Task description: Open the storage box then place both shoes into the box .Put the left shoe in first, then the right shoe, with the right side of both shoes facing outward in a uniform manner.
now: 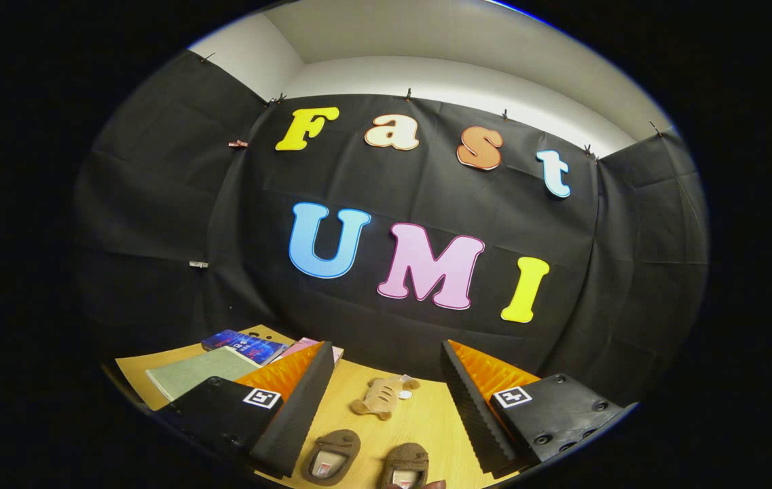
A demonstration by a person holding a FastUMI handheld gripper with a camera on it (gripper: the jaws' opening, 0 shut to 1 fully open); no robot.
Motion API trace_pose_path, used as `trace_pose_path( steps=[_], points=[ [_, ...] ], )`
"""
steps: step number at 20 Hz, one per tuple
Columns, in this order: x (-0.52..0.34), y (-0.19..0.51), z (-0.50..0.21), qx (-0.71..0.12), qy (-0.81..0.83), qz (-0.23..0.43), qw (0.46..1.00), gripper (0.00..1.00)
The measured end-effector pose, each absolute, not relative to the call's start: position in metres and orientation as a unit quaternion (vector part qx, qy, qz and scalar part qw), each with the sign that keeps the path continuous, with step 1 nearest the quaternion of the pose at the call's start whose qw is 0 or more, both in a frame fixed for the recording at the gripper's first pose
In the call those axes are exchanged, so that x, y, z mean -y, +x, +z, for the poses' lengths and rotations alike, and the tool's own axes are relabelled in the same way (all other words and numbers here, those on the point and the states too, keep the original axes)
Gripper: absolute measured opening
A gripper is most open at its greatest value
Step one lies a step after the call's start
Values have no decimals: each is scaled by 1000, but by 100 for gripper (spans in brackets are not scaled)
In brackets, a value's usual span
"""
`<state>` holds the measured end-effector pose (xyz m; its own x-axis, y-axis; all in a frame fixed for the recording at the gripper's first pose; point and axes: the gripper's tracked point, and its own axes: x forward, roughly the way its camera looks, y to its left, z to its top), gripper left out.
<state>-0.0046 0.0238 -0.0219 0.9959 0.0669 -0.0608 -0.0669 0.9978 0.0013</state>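
Note:
Two small brown shoes lie side by side on the wooden table (426, 421), openings up: one (331, 457) close to my left finger (294, 411), the other (406, 465) a little to its right. Both sit in the wide gap between my fingers, near their bases. My gripper (386, 360) is open, holding nothing, and points high toward the booth's black wall. The right finger (470, 407) stands apart from the shoes.
A tan plush toy (379, 396) with a small white piece beside it lies on the table just beyond the shoes. Left of my left finger lie a grey-green book (199, 373), a blue book (244, 345) and a pink one (304, 346).

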Motion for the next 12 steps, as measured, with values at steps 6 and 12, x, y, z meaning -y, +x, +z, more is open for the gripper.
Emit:
trace_pose_path(
  steps=[6, 12],
  points=[
    [-102, -18, -64, -101, 92, 234, 963, 97],
    [-152, -16, -120, -207, 224, 359, 882, 98]
  ],
)
